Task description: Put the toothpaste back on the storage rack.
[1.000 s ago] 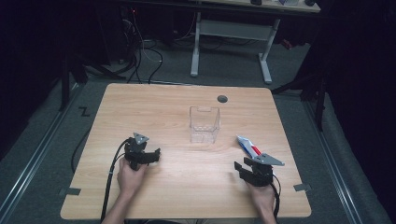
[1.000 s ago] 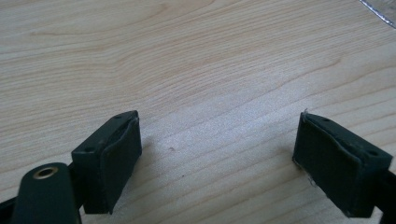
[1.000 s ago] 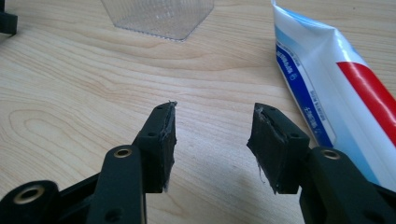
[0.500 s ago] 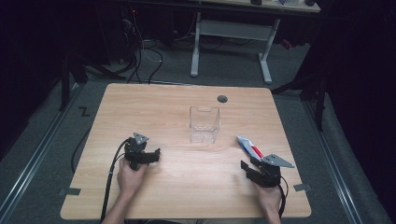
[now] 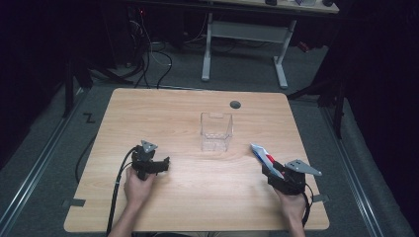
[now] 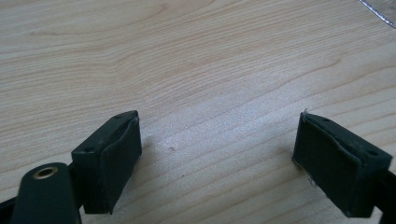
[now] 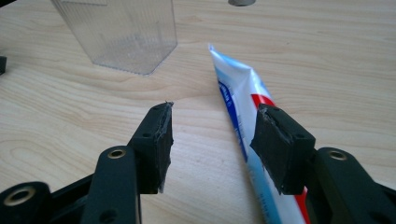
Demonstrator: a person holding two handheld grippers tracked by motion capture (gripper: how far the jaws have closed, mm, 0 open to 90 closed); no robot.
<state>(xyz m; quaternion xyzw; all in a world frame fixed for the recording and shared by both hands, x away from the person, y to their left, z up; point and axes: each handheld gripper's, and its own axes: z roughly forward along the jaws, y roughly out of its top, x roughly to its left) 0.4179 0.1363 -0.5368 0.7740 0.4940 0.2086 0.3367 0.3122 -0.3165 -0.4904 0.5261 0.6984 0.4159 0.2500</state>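
high view: we see the toothpaste tube (image 5: 263, 157) flat on the worktop (image 5: 173, 113), right of the clear container (image 5: 216, 131). left gripper (image 6: 219, 154) view: jaws wide, empty (parked). right gripper (image 7: 212, 140) view: jaws just been opening, straddling the tube's edge, ungripped.

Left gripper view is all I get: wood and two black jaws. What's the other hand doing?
Observer: The right hand-held gripper hovers over a toothpaste tube lying flat on the table. Its jaws have just been opening, and the tube runs under one jaw, not pinched.
Operator: Is there somewhere to put it?
Observer: A clear plastic box stands upright mid-table, apart from the tube.
Operator: And where's my gripper?
Observer: Your left hand-held gripper sits low over the table, to the left of the box and nearer the person.
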